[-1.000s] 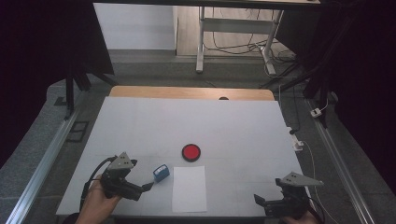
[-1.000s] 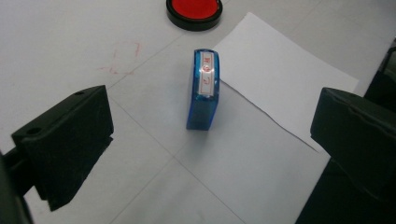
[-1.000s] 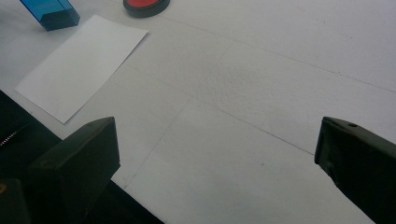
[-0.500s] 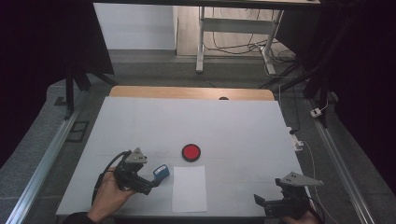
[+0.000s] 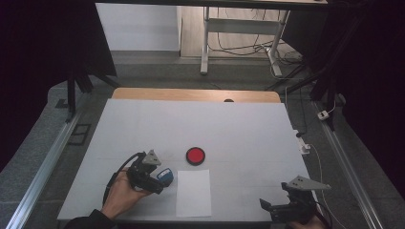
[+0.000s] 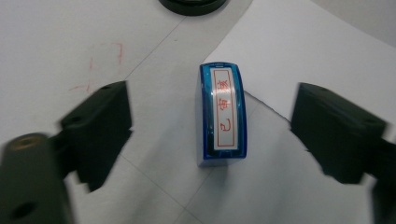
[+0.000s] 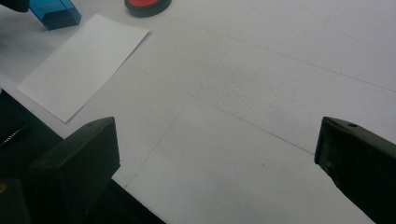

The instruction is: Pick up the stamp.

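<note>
A small blue stamp (image 6: 223,119) with a white label and red characters lies on the white table, touching the left edge of a white sheet of paper (image 5: 193,192). My left gripper (image 6: 217,135) straddles the stamp (image 5: 165,175). Its jaws have just been closing, but a gap remains on each side, so it is open. A hand holds this left gripper (image 5: 161,183) at the front left of the table. A round red ink pad (image 5: 195,155) sits just beyond the paper. My right gripper (image 7: 219,163) stands open over bare table at the front right (image 5: 272,210).
From the right gripper view, the stamp (image 7: 53,11), the ink pad (image 7: 147,4) and the paper (image 7: 79,60) lie far to its upper left. The table's front edge (image 5: 191,220) runs close below both grippers. A wooden strip (image 5: 191,94) borders the far edge.
The left hand has moved its gripper rightward to the blue stamp, which now sits between the jaws. The right gripper has stayed put.
</note>
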The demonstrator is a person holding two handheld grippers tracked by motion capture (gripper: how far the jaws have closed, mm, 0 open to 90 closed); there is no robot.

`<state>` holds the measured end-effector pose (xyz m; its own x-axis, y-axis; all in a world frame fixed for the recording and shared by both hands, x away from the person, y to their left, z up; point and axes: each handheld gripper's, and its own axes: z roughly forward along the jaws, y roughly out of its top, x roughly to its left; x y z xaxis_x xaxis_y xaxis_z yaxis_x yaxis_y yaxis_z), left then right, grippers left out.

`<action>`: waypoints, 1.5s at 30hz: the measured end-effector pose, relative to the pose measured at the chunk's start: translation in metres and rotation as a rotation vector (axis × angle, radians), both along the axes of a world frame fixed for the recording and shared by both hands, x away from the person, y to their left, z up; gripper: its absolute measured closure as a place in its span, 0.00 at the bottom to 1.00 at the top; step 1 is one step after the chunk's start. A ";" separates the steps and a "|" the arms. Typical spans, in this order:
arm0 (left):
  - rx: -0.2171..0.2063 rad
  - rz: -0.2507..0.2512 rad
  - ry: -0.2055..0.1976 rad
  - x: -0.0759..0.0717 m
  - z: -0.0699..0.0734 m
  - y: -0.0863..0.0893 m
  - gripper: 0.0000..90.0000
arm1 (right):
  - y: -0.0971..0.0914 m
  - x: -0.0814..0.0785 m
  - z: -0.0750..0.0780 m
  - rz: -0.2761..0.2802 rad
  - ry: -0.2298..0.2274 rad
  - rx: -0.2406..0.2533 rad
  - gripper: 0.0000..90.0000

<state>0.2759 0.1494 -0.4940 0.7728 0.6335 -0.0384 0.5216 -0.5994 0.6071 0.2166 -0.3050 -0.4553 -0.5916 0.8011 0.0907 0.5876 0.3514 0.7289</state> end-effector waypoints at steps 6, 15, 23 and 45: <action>0.007 -0.005 0.010 0.000 0.001 0.001 0.54 | 0.000 0.000 0.000 0.002 0.001 0.002 0.00; -0.004 -0.017 0.019 0.001 0.003 0.001 0.67 | 0.000 0.000 0.000 0.004 0.004 0.001 0.01; 0.018 -0.027 0.016 0.000 0.003 -0.003 0.78 | 0.000 0.000 0.000 0.006 0.002 0.000 0.01; -0.047 -0.060 -0.022 -0.005 0.019 0.003 0.78 | 0.000 -0.001 0.000 0.016 -0.002 0.002 0.01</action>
